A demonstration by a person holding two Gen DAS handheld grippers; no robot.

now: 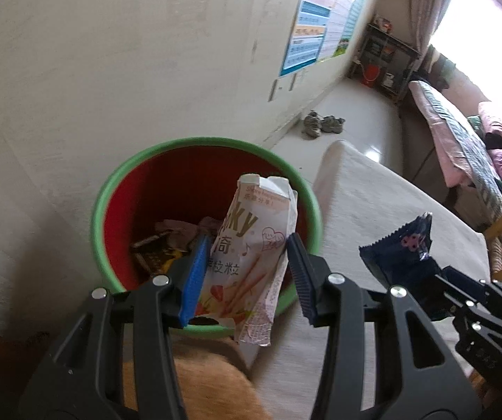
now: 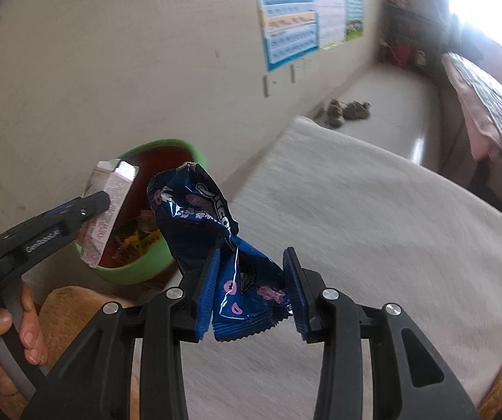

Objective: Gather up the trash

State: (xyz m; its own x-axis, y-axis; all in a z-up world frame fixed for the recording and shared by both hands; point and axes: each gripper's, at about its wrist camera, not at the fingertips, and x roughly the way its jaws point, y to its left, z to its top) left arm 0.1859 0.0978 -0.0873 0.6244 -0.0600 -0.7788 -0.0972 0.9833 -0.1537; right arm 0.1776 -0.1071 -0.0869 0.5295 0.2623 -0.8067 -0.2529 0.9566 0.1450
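Left claw clenched on the pink snack box, poised over the green-rimmed bin at frame centre. Right claw grasps the blue wrapper, still over the worktop; release only once inside the rim.

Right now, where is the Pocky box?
The Pocky box is clamped in the left gripper, over the green-rimmed bin, left of the right gripper and its blue wrapper.
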